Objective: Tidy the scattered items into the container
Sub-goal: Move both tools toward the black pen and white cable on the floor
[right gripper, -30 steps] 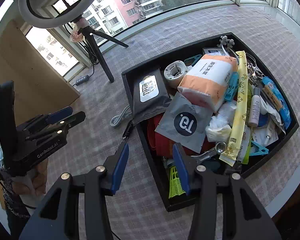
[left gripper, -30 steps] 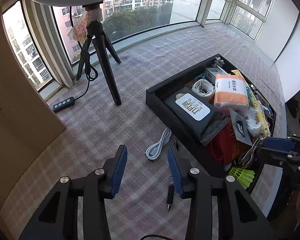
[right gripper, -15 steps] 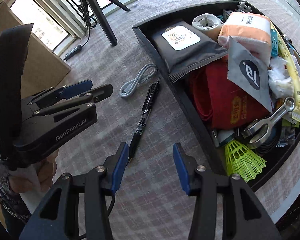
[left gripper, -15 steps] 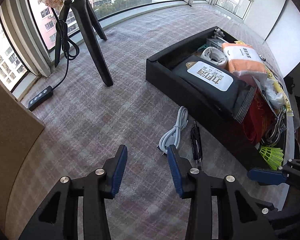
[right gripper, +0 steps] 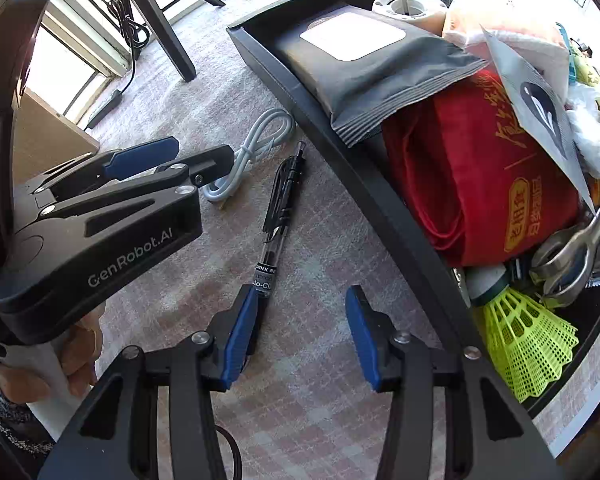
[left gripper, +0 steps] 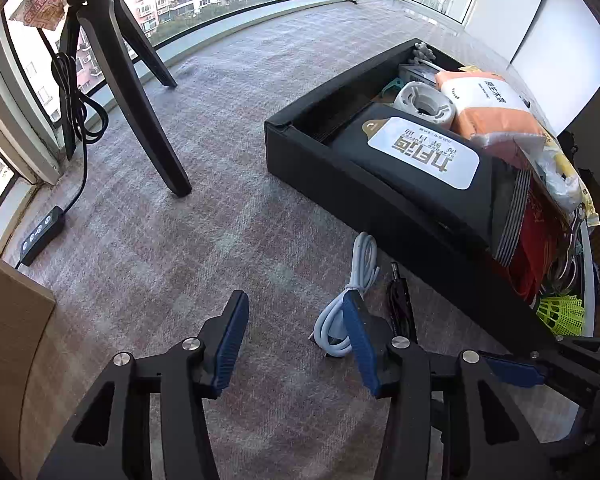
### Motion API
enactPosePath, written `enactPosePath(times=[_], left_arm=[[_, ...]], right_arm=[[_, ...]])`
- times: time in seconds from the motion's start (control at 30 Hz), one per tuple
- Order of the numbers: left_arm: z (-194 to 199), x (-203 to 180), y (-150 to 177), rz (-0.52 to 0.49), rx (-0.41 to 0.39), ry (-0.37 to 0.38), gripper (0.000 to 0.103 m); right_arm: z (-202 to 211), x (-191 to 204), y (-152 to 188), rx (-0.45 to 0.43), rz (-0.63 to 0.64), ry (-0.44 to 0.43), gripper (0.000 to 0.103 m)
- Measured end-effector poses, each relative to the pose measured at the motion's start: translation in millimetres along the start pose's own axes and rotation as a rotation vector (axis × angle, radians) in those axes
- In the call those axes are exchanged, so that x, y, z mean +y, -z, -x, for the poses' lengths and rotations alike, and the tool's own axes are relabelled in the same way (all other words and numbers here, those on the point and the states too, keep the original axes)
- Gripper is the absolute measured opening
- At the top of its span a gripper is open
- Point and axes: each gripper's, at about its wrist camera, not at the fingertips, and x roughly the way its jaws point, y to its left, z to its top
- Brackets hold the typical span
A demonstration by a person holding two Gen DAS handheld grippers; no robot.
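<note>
A black pen (right gripper: pixel 278 216) and a coiled white cable (right gripper: pixel 256 150) lie on the checked cloth beside the black container (right gripper: pixel 380 196). My right gripper (right gripper: pixel 300 334) is open and empty, low over the cloth, its left finger just at the pen's near end. My left gripper (left gripper: pixel 296 338) is open and empty, its right finger over the white cable (left gripper: pixel 348 300); the pen (left gripper: pixel 400 300) lies just right of it. The left gripper also shows in the right wrist view (right gripper: pixel 172 164), reaching the cable. The container (left gripper: pixel 340 168) is packed with packets.
A black tripod (left gripper: pixel 140 92) with a hanging cord stands at the back left, with an inline switch (left gripper: pixel 44 236) on the cloth. A brown board (left gripper: pixel 4 340) stands at the left. In the container lie a yellow shuttlecock (right gripper: pixel 524 336) and a red packet (right gripper: pixel 488 168).
Both grippers have dropped lower and closer to the cloth. The right one moved from over the container to the pen; the left one closed in on the white cable.
</note>
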Motion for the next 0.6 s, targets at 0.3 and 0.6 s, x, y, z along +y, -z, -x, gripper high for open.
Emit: enactPosePath(times=[0.3,0.6], left_arm=[[-0.2,-4.9,-1.6,-0.093,-0.033,-0.019,0.050],[5.5,-10.6,6.5,-0.151,-0.047,0.040,0.050]], right_arm=[[-3.9,6.8,-1.1,-0.009,0.010,0.003,0.045],[0.4,0.4,2.6,-0.006,-0.010,-0.025,0.045]])
